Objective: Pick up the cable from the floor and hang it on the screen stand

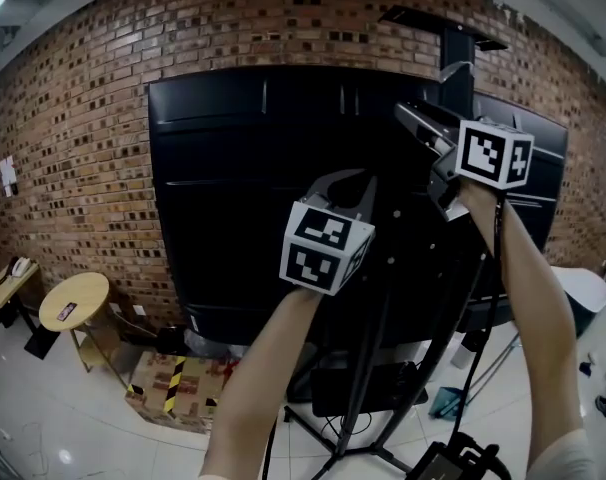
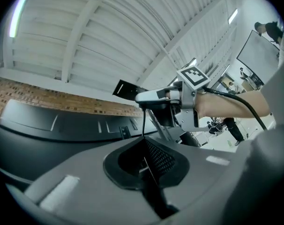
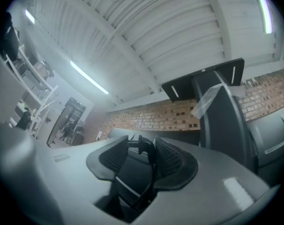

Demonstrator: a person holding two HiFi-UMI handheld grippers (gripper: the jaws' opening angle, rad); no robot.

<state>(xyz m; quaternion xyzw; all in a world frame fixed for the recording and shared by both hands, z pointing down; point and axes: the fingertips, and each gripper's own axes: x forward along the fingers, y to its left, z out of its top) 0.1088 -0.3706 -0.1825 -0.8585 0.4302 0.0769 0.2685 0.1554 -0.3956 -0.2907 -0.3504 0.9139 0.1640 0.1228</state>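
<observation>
Both grippers are raised behind the big black screen (image 1: 243, 168). My left gripper (image 1: 355, 186) is shut on a thin black cable (image 2: 143, 122), which rises straight from its jaws (image 2: 145, 159) to the right gripper (image 2: 149, 97) above it. My right gripper (image 1: 415, 120) sits high beside the screen stand's pole (image 1: 459, 63). Between its pads (image 3: 168, 156) it is shut on a black block at the cable's end (image 3: 132, 175). More cable (image 1: 497, 243) trails down along the right forearm. The stand's column (image 3: 226, 121) and top plate (image 3: 203, 81) stand just right of the right jaws.
A brick wall (image 1: 83, 88) stands behind the screen. On the floor at the left are a round yellow stool (image 1: 73, 303) and a taped cardboard box (image 1: 173, 383). The stand's legs (image 1: 363, 438) and a black device (image 1: 453, 463) lie below my arms.
</observation>
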